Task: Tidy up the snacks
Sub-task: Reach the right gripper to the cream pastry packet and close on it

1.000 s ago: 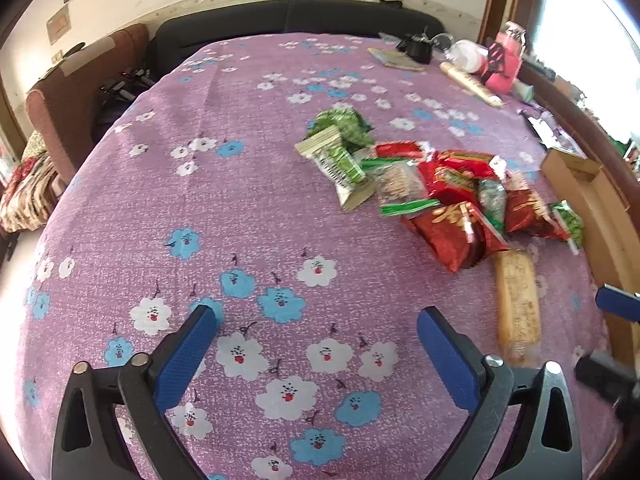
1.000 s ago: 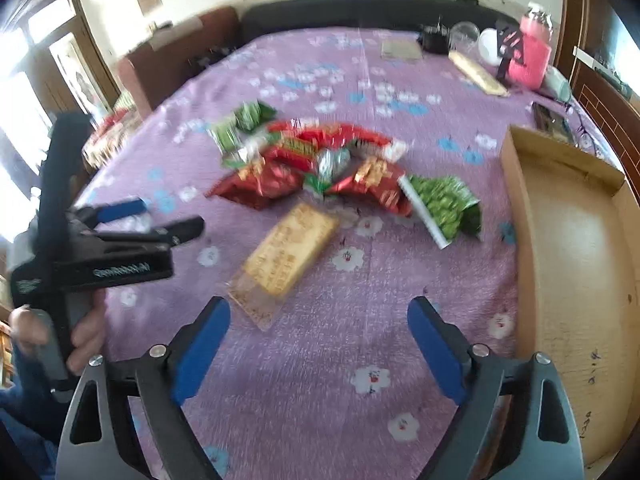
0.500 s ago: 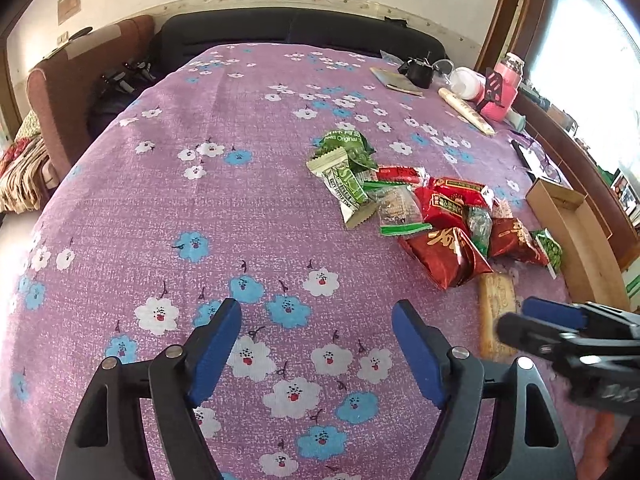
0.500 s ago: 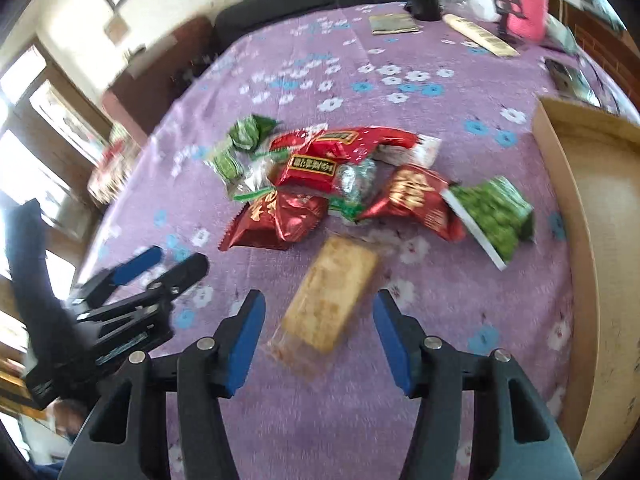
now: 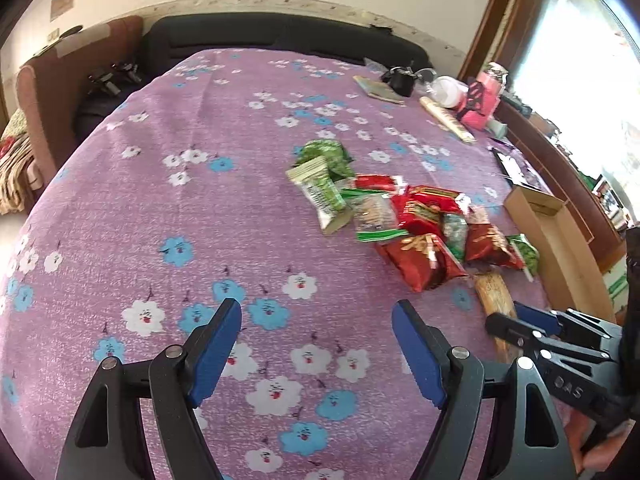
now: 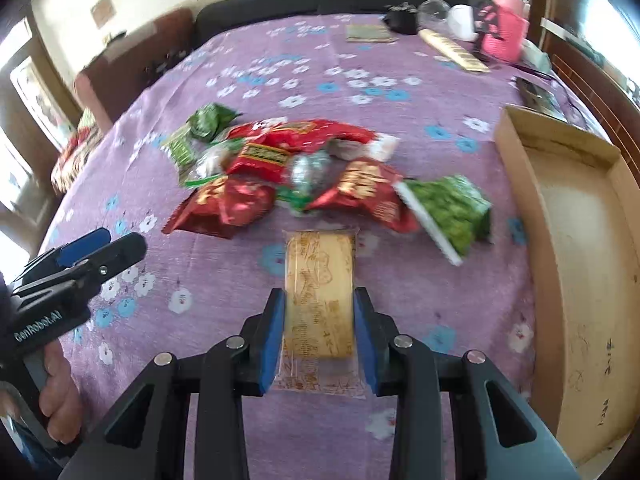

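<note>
- Purple flowered cloth (image 6: 280, 64) is covering the table, with a dark sofa behind it.
- Right tool (image 6: 320, 332) is straddling the tan biscuit pack (image 6: 320, 276), which is lying flat on the cloth; its jaws have just been closing and the blue pads are sitting against the pack's long sides.
- Left tool (image 5: 316, 352) is hovering with jaws wide, nothing between them.
- Red and green snack packets (image 6: 288, 168) are lying heaped just beyond the pack.
- Cardboard tray (image 6: 516, 148) is sitting at the right edge, near the heap.

Right hand-held gripper (image 6: 319, 330) closing around biscuit packet (image 6: 320, 280), snack pile (image 6: 304, 176) beyond, cardboard tray (image 6: 592, 280) beside
</note>
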`<state>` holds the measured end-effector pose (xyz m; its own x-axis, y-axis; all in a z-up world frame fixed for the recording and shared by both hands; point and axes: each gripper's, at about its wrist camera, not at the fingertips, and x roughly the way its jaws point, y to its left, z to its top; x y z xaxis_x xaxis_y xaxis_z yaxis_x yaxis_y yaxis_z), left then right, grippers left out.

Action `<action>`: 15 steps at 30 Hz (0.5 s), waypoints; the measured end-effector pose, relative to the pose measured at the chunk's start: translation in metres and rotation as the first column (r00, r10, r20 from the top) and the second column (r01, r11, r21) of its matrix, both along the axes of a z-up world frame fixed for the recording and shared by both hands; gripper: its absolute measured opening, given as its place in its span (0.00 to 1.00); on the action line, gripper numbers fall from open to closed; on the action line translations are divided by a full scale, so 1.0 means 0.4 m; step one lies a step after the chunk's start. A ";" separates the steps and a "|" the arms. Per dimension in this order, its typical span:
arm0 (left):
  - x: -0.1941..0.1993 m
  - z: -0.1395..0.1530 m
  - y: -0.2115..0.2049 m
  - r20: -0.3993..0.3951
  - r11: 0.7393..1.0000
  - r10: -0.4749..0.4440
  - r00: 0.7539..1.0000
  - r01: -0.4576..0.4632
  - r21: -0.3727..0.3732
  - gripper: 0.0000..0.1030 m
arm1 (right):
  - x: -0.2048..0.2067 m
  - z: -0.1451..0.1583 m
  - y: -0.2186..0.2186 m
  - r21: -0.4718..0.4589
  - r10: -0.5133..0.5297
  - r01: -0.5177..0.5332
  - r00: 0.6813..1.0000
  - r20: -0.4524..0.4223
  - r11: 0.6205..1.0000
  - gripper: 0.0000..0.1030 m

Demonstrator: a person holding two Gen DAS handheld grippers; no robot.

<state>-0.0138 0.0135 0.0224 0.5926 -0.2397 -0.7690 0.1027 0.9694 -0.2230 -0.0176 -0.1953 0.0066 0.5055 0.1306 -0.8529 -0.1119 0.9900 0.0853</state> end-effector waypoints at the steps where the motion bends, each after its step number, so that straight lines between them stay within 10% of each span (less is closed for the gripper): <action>1: -0.003 0.004 -0.006 0.008 1.000 -0.015 1.000 0.015 -0.002 0.79 | -0.006 -0.004 -0.007 -0.019 -0.013 0.013 1.000 0.025 1.000 0.32; 15: 0.086 0.036 -0.157 -0.105 0.991 -0.048 0.993 0.061 0.123 0.79 | -0.020 0.003 -0.085 0.165 -0.051 0.036 0.995 0.089 0.986 0.32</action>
